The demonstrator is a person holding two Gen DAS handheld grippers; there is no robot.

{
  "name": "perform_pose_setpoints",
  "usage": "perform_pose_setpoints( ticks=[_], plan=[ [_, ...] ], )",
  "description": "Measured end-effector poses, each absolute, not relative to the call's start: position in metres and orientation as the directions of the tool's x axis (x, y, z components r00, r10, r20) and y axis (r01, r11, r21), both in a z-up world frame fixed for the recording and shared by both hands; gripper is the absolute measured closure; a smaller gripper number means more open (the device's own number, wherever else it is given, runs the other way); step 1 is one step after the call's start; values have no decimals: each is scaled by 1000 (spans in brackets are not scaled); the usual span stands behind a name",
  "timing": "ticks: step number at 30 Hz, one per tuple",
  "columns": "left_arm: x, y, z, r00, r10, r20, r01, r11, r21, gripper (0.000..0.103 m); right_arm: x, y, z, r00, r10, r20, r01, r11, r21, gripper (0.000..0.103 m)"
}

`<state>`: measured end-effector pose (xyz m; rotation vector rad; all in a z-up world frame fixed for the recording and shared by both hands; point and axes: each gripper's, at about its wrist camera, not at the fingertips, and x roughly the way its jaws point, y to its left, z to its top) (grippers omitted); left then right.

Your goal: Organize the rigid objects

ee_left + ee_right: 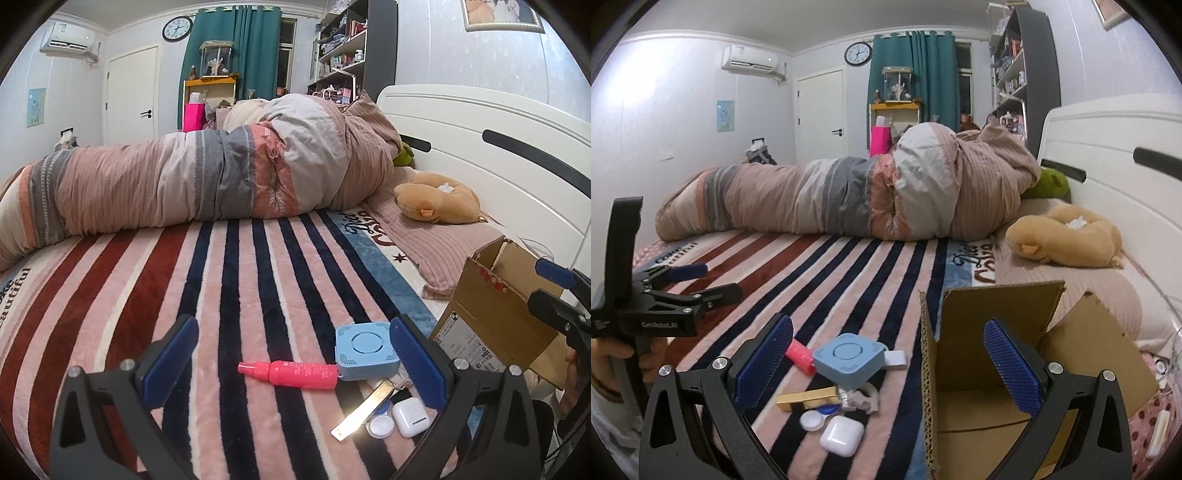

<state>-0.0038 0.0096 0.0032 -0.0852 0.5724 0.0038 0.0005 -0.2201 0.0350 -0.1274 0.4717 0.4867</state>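
On the striped blanket lies a small heap: a light blue square box point(366, 350) point(846, 357), a pink-red bottle point(291, 373) point(800, 356), a gold metal strip point(364, 409) point(808, 398), a white earbud case point(410, 417) point(842, 438) and a round white lid point(379, 427) point(812, 421). My left gripper point(293, 369) is open, its fingers either side of the bottle and the blue box. My right gripper point(888, 365) is open and holds nothing, straddling the left wall of an open cardboard box point(1034, 373) point(491, 325). The heap lies left of that box.
A rolled striped duvet point(207, 177) point(849, 199) runs across the back of the bed. A tan plush toy point(437, 201) point(1067, 236) lies by the white headboard point(491, 147). A person's hand point(613, 354) holds the left gripper's handle at the left edge.
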Motion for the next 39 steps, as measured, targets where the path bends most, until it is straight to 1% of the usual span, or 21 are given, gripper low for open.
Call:
perform_pose_setpoints(
  ticks=[23,30,36,37,39],
  plan=[
    [-9,7,5,846,-44,-531,0,997,-83,1,-10,-216,39,757,437,-485,-511,859,-24,0],
    [-14,11,5,851,-56,-523,12,996,-87,1,-16,-207,40,752,423,-506,-510,860,-39,0],
    [-22,24,6,860,-50,-507,8,996,-84,1,-25,-186,47,748,452,-486,-545,836,-61,0],
    [-23,27,5,861,-49,-506,7,996,-84,1,-26,-180,47,742,459,-488,-556,829,-65,3],
    [-25,37,3,862,-52,-504,5,996,-93,1,-25,-164,43,714,486,-504,-593,802,-66,16]
  ],
)
